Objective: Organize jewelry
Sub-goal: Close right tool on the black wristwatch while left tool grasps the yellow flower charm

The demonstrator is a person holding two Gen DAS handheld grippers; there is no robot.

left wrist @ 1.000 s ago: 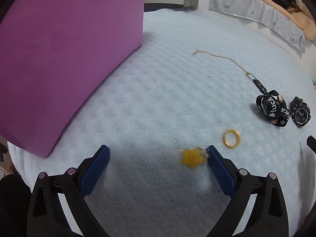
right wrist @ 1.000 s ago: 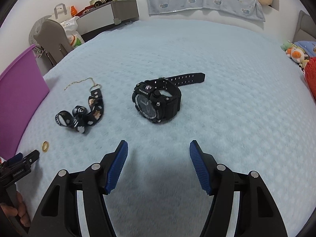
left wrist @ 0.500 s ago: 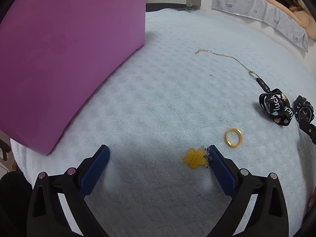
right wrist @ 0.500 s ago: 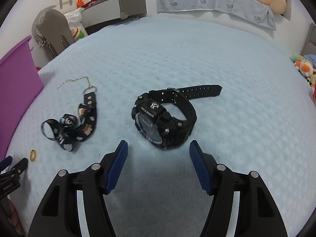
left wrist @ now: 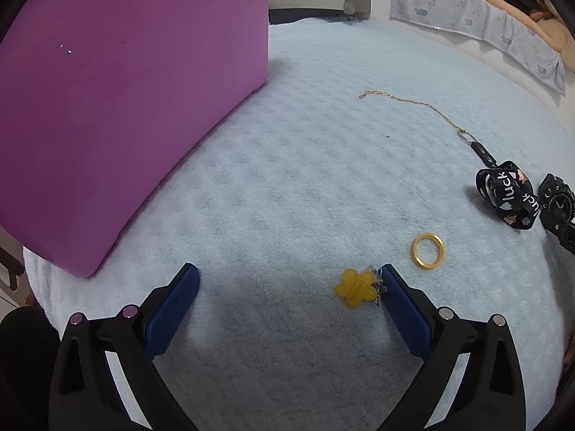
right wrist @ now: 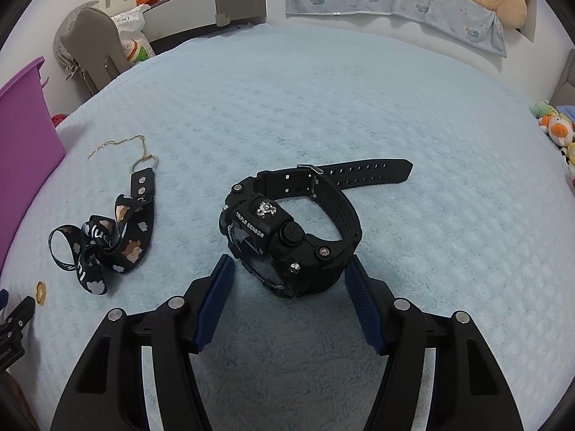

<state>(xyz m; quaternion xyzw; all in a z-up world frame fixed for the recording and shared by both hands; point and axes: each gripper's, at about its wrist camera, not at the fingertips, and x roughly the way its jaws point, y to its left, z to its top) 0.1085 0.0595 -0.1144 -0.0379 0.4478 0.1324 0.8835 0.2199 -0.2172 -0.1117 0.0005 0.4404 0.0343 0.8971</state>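
Note:
A black watch (right wrist: 287, 237) lies on the pale blue blanket, its face just between the tips of my open right gripper (right wrist: 287, 273). A black "luck" strap (right wrist: 104, 240) with a thin gold chain (right wrist: 118, 143) lies to its left, and a gold ring (right wrist: 41, 291) sits at the far left. In the left wrist view my left gripper (left wrist: 287, 280) is open. A yellow flower charm (left wrist: 355, 287) lies beside its right fingertip. The gold ring (left wrist: 427, 251), the strap (left wrist: 506, 194), the chain (left wrist: 409, 102) and the watch (left wrist: 557, 204) lie to the right.
A large purple box (left wrist: 118, 100) stands at the left on the blanket (left wrist: 305, 179), also at the left edge of the right wrist view (right wrist: 21, 136). A grey cabinet (right wrist: 205, 3), a chair and plush toys (right wrist: 553, 125) lie beyond the bed.
My right gripper has moved forward to the watch, which now sits at its fingertips. My left gripper has shifted only slightly; the flower charm stays by its right fingertip.

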